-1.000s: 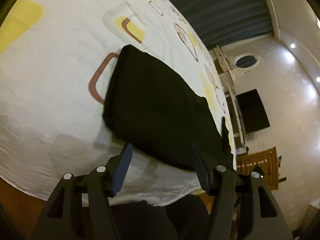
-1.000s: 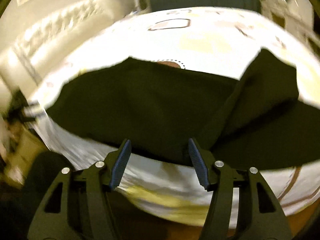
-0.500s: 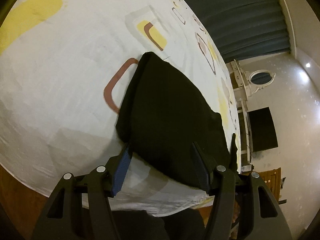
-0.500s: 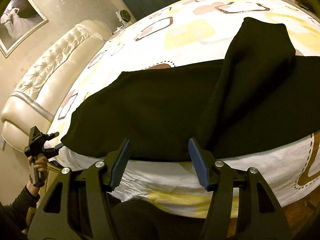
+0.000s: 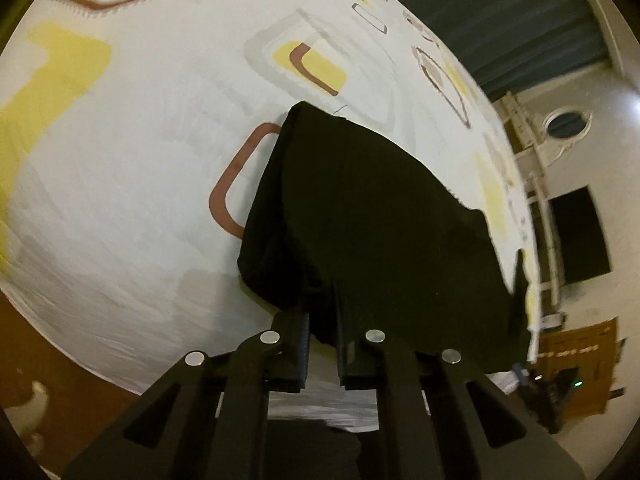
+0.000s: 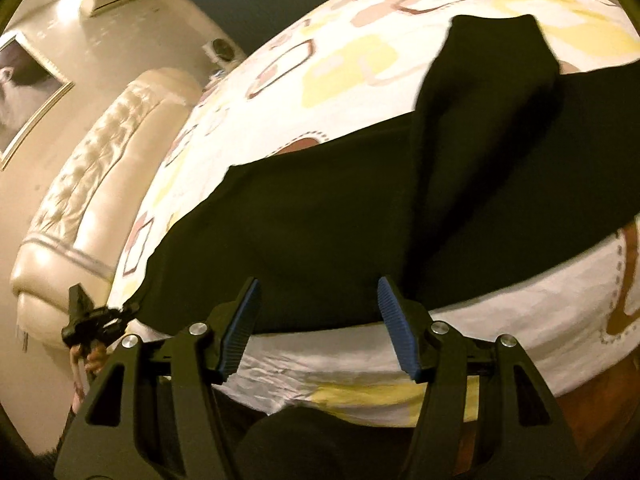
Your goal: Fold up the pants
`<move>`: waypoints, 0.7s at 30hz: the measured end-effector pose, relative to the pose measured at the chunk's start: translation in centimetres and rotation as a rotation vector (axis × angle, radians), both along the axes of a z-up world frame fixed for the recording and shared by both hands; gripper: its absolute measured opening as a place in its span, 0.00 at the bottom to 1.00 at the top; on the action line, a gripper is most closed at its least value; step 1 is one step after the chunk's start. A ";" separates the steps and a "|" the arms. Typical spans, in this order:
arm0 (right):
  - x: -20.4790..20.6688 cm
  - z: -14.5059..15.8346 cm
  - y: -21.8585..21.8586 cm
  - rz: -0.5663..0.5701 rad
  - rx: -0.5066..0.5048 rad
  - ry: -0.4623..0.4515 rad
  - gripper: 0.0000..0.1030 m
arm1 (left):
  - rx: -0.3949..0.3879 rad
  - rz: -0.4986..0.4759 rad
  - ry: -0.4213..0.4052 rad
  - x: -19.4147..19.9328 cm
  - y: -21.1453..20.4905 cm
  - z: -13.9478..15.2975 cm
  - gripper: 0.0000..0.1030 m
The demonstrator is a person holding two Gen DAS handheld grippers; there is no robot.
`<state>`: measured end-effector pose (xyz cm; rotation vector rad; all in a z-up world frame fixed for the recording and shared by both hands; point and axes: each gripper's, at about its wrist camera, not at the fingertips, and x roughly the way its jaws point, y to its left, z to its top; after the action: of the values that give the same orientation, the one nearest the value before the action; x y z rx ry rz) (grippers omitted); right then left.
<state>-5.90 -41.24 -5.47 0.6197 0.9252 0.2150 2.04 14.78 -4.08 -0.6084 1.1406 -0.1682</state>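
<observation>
Black pants [image 5: 372,216] lie on a bed near its front edge. In the left wrist view my left gripper [image 5: 322,322] is shut on the near corner of the pants and lifts it a little. In the right wrist view the pants [image 6: 320,232] spread wide, with one leg [image 6: 480,92] folded over and pointing away. My right gripper [image 6: 318,304] is open, its blue pads either side of the pants' near edge, just above it. The left gripper also shows in the right wrist view [image 6: 96,318], at the pants' left end.
The bed sheet [image 5: 140,160] is white with yellow and brown shapes. A cream tufted headboard [image 6: 80,184] stands at the left. A framed picture [image 6: 24,84] hangs on the wall. A dark screen [image 5: 580,236] and wooden furniture [image 5: 576,364] stand beyond the bed.
My left gripper has closed on the near corner of the pants and raised it. My right gripper has stayed open and moved closer to the pants' near edge.
</observation>
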 end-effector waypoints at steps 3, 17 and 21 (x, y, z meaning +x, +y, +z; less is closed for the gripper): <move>0.2 -0.1 0.0 -0.042 -0.046 0.038 0.58 | 0.076 -0.027 -0.018 0.4 -1.0 0.7 0.10; -0.1 -1.4 -2.4 -0.122 -0.022 0.070 0.58 | 0.014 0.012 -0.035 0.8 2.3 -3.0 0.07; -0.1 -0.6 -3.5 -0.156 -0.032 0.053 0.58 | 0.015 -0.014 -0.075 0.1 1.5 -1.2 0.07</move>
<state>-6.04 -44.72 -6.10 0.6674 0.9248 0.0438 2.15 16.26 -5.27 -0.5762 1.0731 -0.1931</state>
